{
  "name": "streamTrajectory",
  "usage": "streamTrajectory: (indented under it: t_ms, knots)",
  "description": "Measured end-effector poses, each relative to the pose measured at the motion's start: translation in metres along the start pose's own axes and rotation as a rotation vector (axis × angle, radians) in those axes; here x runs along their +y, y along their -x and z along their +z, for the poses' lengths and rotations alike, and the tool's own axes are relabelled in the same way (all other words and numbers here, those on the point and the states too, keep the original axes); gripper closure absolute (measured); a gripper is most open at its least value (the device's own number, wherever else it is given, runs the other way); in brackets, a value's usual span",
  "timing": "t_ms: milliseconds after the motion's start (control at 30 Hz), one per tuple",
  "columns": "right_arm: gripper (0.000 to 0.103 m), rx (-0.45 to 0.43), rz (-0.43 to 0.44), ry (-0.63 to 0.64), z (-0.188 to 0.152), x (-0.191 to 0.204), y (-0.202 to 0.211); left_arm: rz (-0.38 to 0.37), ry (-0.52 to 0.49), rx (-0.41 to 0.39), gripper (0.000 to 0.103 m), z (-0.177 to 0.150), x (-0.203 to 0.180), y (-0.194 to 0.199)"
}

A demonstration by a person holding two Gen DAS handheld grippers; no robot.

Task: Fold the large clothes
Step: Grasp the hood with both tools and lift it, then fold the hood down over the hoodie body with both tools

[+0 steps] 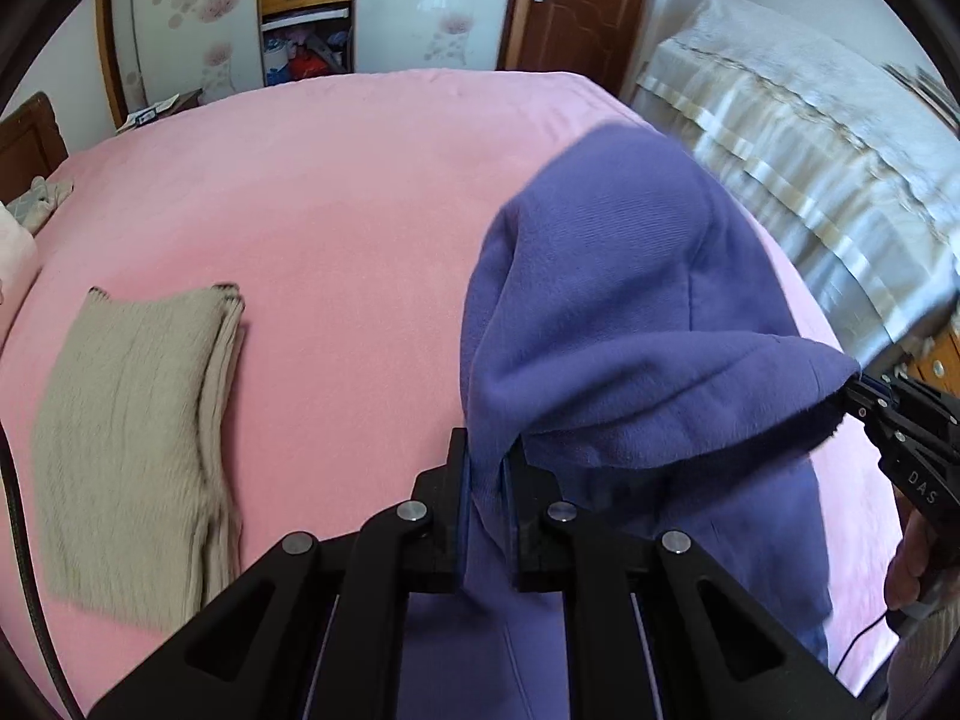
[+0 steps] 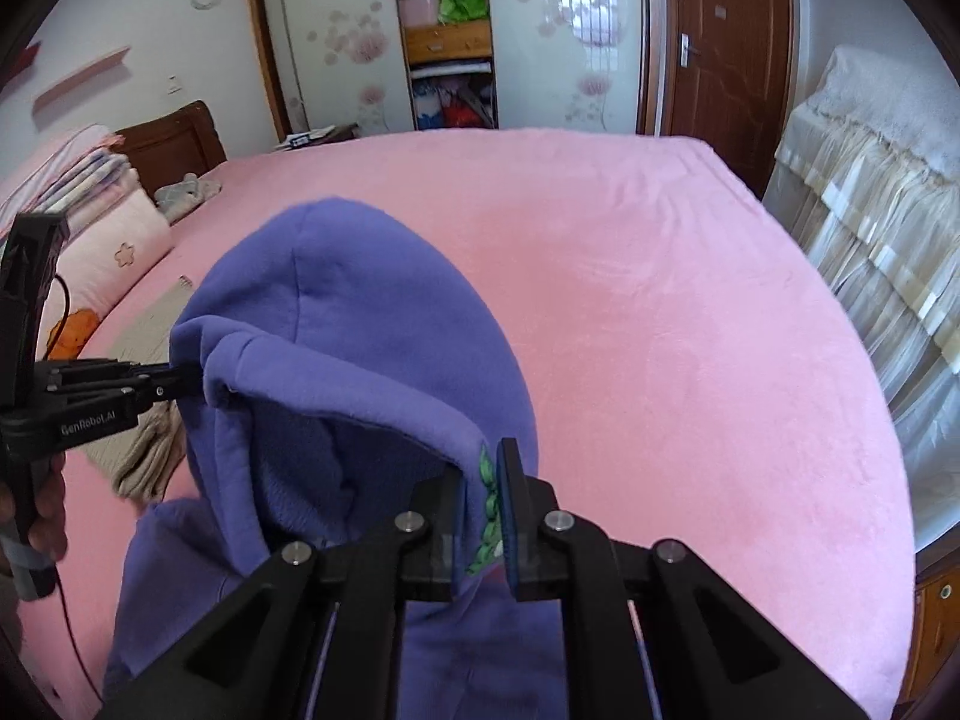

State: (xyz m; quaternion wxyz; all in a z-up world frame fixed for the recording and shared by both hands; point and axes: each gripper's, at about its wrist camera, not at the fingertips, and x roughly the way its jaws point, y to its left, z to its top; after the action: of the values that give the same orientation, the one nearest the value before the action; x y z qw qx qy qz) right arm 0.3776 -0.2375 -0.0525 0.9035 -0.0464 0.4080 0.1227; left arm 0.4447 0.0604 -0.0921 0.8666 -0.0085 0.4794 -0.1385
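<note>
On the left side of the pink bed (image 1: 336,192) lies a folded beige knit sweater (image 1: 138,444), flat and apart from the work. To its right, the left gripper (image 1: 485,480) is clamped tight on a pinch of the purple hoodie (image 1: 630,300), cloth bunched between its fingers. The garment's top edge spans from there across to the right gripper (image 2: 480,498), likewise closed on the fabric, where green stitching shows between the pads. The hoodie is thus held between the two grippers, its hood bulging forward away from both and its body hanging below toward the bed. The held edge runs left to right between the hands; the garment's long axis hangs downward from it. Each hand holds its own end, neither nearer the cloth. Laying it down likely means carrying both ends forward together, keeping the edge taut.
</note>
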Motion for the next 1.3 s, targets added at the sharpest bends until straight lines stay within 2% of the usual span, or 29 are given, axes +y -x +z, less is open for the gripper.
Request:
streamTrajectory:
  t_ms: [100,200,267,467,533,633,800,900,967,1133,1233,1300]
  knots:
    - [0.094,-0.031,-0.009,0.025,-0.032,0.012,0.033,-0.020,-0.018,-0.021,0.096,-0.047,-0.013,0.042]
    - [0.094,-0.041,-0.046,0.067,-0.071,0.022,0.059,-0.054,-0.042,-0.027,0.095,-0.091,-0.029,0.066]
    - [0.092,-0.014,-0.062,0.087,-0.102,0.027,0.068,-0.057,-0.065,-0.014,0.095,-0.122,-0.031,0.073]
    - [0.090,0.142,-0.054,0.124,-0.178,0.033,0.077,-0.048,-0.090,0.102,0.094,-0.220,-0.047,0.063]
    - [0.089,0.174,-0.042,0.113,-0.194,0.032,0.083,-0.052,-0.068,0.131,0.094,-0.241,-0.048,0.060]
    - [0.082,0.187,-0.038,0.113,-0.204,0.033,0.094,-0.060,-0.023,0.143,0.094,-0.265,-0.041,0.064]
    - [0.066,0.128,-0.029,0.112,-0.190,0.043,0.117,-0.080,0.047,0.112,0.091,-0.272,-0.026,0.084]
    - [0.064,0.072,-0.009,0.102,-0.169,0.053,0.126,-0.120,0.089,0.064,0.087,-0.258,-0.025,0.098]
    - [0.064,0.047,0.010,0.102,-0.162,0.064,0.130,-0.144,0.099,0.029,0.080,-0.241,-0.030,0.103]
    - [0.064,0.037,0.022,0.097,-0.139,0.083,0.107,-0.178,0.094,-0.023,0.071,-0.208,-0.062,0.102]
    - [0.064,0.064,0.019,0.087,-0.141,0.089,0.085,-0.175,0.096,-0.009,0.065,-0.203,-0.078,0.086]
    - [0.064,0.097,0.011,0.081,-0.147,0.089,0.070,-0.166,0.103,0.016,0.065,-0.205,-0.083,0.072]
